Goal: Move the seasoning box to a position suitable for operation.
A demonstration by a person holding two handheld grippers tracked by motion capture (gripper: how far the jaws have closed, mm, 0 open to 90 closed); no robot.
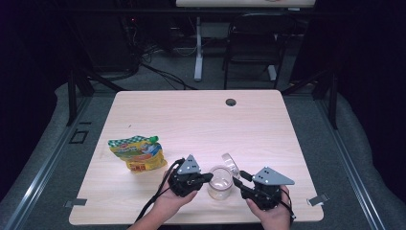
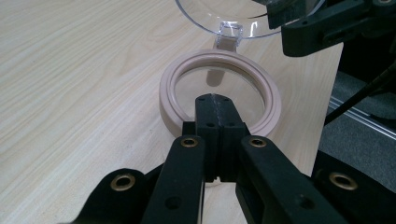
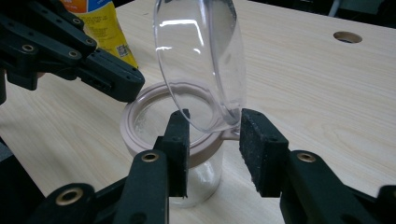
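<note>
Jar [image 1: 220,183] mouth sits right under my left gripper [image 2: 215,103], whose jaws are pressed together with nothing between them, tips hovering over the near side of the beige rim [image 2: 169,91]. My right gripper [image 3: 212,128] has its jaws apart, straddling the hinge where the clear lid [image 3: 201,60] stands flipped up; I can't tell that either pad presses it. In the high view the jar stands upright near the table's [image 1: 201,120] front edge, between both hands, its axis vertical. Well off to the left lies a yellow pouch [image 1: 137,153]. I judge the lid, leaning toward my right gripper, is that hand's to handle.
</note>
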